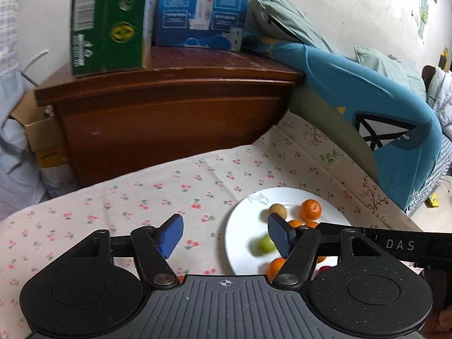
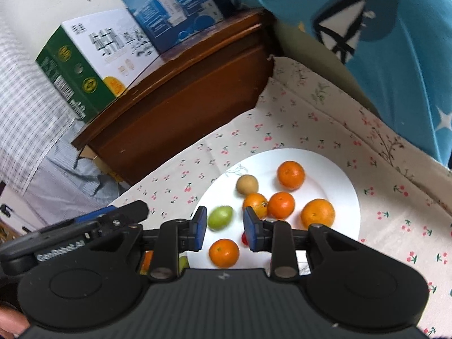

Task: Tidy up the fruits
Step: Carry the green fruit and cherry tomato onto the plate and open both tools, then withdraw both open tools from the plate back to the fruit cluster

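While oranges [image 1: 310,209] hide partly leftward, right view shows five — plate [image 2: 333,166].

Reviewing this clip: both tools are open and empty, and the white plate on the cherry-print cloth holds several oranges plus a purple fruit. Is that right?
Not quite. The odd fruit is green, not purple, as the right wrist view shows; it lies blurred just ahead of the right tool. The rest stands: the left tool is also open and empty, and the white plate on the cherry-print cloth holds several oranges.
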A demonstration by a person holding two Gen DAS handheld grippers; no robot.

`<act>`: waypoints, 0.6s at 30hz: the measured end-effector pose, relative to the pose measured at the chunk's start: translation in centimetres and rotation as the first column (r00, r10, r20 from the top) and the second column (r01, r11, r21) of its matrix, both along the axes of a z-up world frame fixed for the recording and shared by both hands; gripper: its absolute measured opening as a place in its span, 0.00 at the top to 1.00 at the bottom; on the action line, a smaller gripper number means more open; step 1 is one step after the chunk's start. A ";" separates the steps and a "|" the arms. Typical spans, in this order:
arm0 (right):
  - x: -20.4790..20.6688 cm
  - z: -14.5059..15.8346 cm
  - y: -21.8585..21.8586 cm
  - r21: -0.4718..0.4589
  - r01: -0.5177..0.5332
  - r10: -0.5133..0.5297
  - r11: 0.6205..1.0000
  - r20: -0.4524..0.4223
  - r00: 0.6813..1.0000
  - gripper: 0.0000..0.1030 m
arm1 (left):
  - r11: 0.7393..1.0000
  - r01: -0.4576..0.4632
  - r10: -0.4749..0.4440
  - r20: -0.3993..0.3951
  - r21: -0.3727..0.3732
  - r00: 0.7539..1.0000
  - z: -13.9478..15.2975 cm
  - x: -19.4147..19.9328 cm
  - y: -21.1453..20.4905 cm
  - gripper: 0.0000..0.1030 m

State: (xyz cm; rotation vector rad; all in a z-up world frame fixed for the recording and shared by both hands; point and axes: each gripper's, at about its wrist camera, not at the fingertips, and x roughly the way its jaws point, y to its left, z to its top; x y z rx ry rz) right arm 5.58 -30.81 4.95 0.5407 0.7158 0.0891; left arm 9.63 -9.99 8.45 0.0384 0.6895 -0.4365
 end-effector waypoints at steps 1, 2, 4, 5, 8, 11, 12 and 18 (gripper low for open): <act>-0.1 0.1 0.2 -0.006 -0.008 0.008 1.000 0.004 1.000 0.71 | 1.000 -0.007 0.007 -0.003 -0.002 1.000 0.1 -0.2 0.3 0.35; -0.2 0.2 0.4 -0.010 -0.020 0.020 1.000 0.009 1.000 0.70 | 1.000 -0.014 0.014 -0.007 -0.004 1.000 0.2 -0.3 0.7 0.35; -0.4 0.3 0.9 -0.021 -0.045 0.045 0.999 0.020 0.999 0.70 | 1.000 -0.031 0.031 -0.010 -0.004 0.999 0.3 -0.7 1.4 0.35; -0.5 0.4 1.1 -0.027 -0.057 0.057 0.998 0.025 0.998 0.70 | 0.999 -0.041 0.041 -0.010 -0.003 0.999 0.3 -0.9 1.7 0.35; -0.9 0.6 1.9 -0.041 -0.092 0.094 0.995 0.038 0.995 0.70 | 0.997 -0.074 0.074 -0.022 -0.003 0.997 0.2 -1.4 2.8 0.35; -1.3 0.6 2.8 -0.052 -0.128 0.130 0.990 0.037 0.991 0.70 | 0.995 -0.101 0.101 -0.040 0.003 0.994 0.0 -2.0 3.7 0.35; -1.4 0.6 3.2 -0.060 -0.141 0.144 0.988 0.038 0.989 0.70 | 0.994 -0.109 0.109 -0.042 0.008 0.993 0.0 -2.1 3.9 0.35; -2.4 0.1 5.4 -0.070 -0.221 0.224 0.973 0.035 0.974 0.70 | 0.989 -0.143 0.144 -0.065 0.021 0.987 -0.5 -2.8 5.6 0.35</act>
